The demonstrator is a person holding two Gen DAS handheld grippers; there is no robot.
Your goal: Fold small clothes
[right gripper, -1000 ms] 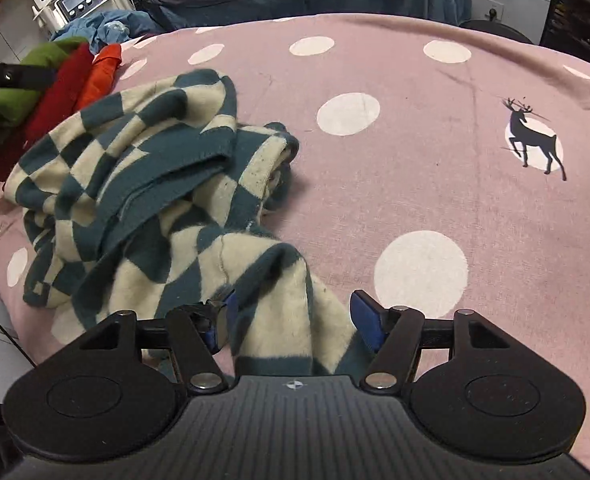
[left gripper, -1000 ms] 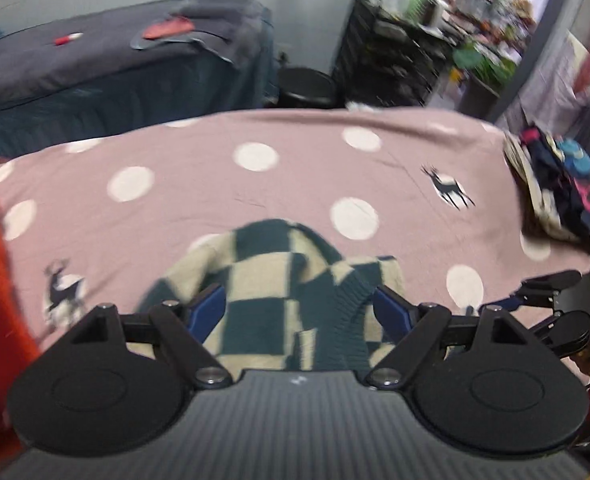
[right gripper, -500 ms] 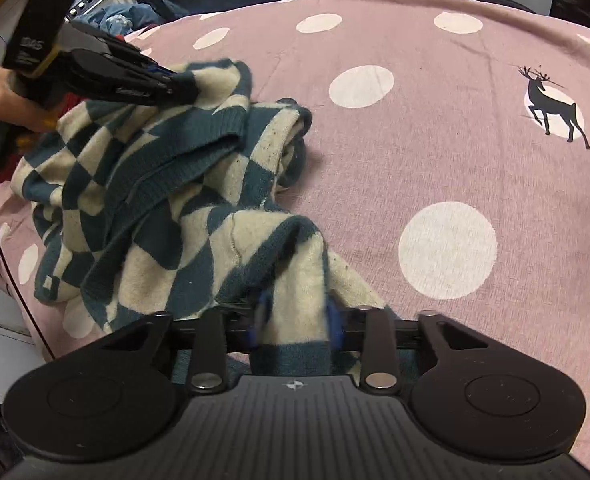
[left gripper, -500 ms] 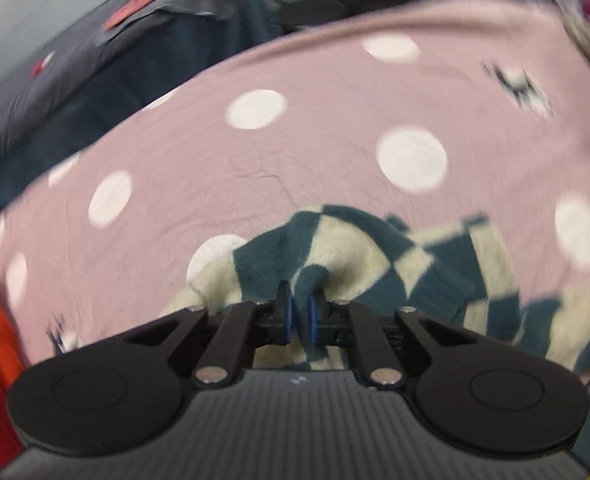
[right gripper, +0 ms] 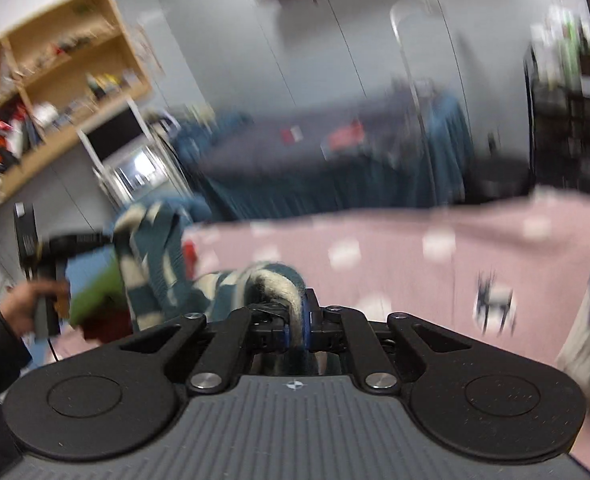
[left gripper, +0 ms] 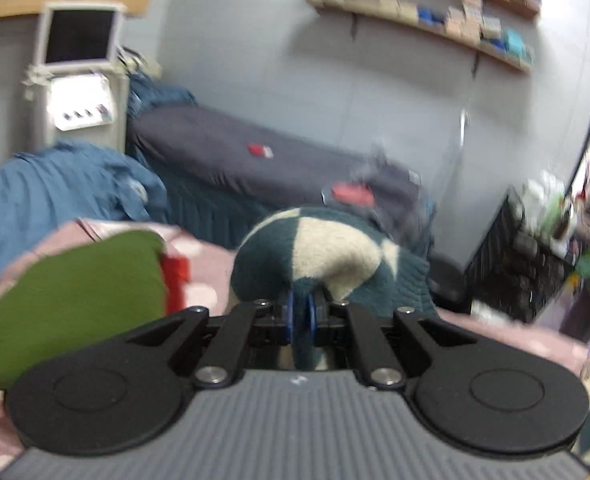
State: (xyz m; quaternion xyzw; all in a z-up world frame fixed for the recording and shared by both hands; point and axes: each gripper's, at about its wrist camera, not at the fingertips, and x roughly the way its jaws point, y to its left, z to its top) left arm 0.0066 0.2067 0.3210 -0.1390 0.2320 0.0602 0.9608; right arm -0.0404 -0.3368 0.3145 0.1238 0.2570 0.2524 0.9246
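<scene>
1. Pink polka-dot bedding (right gripper: 415, 264) with a dark deer print covers the bed nearest both cameras; both views are blurred.
2. Nearest in the left wrist view, the left gripper (left gripper: 301, 314) has its blue fingers (left gripper: 288, 316) clenched on a fold of the teal-and-cream checkered sweater (left gripper: 327, 256), which bulges up just beyond them.
3. Nearest in the right wrist view, the right gripper (right gripper: 295, 326) has its jaws closing on another bunched part of the sweater (right gripper: 271, 280), and the knit is pinched between them.
4. Farther left in that view, the sweater stretches away to the left gripper (right gripper: 75, 242), held up off the bedding by a hand (right gripper: 27, 304) with a dark sleeve.
5. Left of the left gripper in its own view lie a green garment (left gripper: 71, 296) and, touching it, a red garment (left gripper: 175, 280) on the pink bedding.
6. Beyond these sits a crumpled blue blanket (left gripper: 55, 196).
7. Farther off stands a second bed with a dark grey cover (left gripper: 235, 156), carrying small red items.
8. Farthest are a white machine with a screen (left gripper: 79, 76) at the left, wall shelves (left gripper: 435, 20) and a grey wall.
</scene>
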